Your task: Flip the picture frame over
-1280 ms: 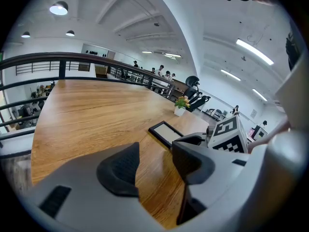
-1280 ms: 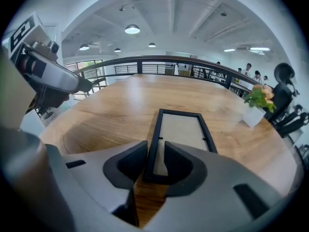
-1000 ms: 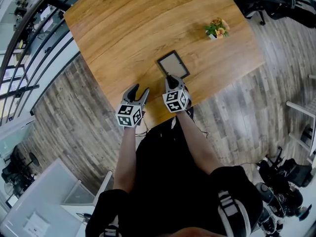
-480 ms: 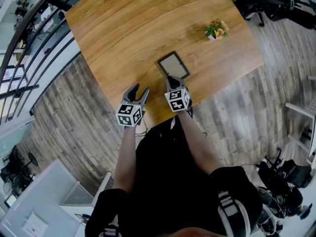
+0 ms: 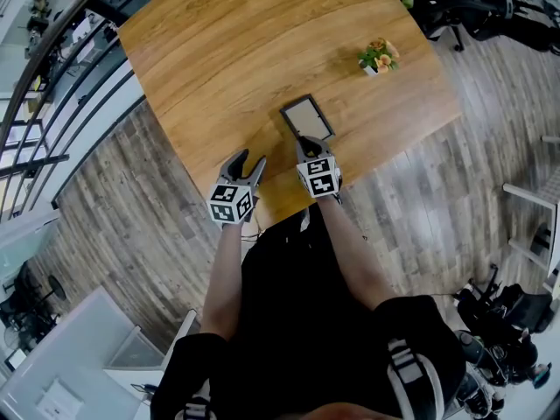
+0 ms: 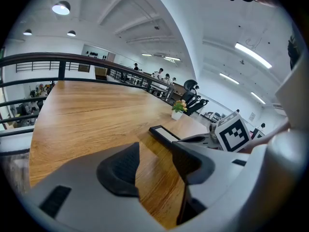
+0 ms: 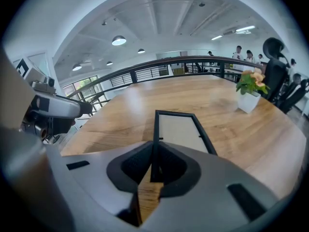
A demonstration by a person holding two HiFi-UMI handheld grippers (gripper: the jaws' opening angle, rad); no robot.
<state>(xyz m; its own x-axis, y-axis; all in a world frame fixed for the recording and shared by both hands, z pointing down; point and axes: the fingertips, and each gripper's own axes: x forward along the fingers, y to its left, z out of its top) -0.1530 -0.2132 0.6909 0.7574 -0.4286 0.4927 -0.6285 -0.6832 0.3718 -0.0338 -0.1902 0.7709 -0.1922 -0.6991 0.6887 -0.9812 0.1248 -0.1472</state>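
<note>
My right tongs [image 5: 304, 144], having just been closing, pinch the near edge of the black rectangular picture frame [image 5: 307, 116] lying mid-picture on the wooden tabletop [image 5: 236, 51], ready to lever it over, while my left tongs [image 5: 246, 161] hover released and empty at its lower left.

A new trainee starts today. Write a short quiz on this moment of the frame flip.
1. True or false: the left gripper holds the picture frame.
2. What do the jaws of the right gripper pinch? A) the frame's edge B) a cup C) nothing
3. Fill in: the potted plant stands ___ the frame (touching / apart from).
Key: 1 false, its jaws stand apart over the table with nothing between them. 2 A, the jaws have just been closing and clamp the frame's edge. 3 apart from.
</note>
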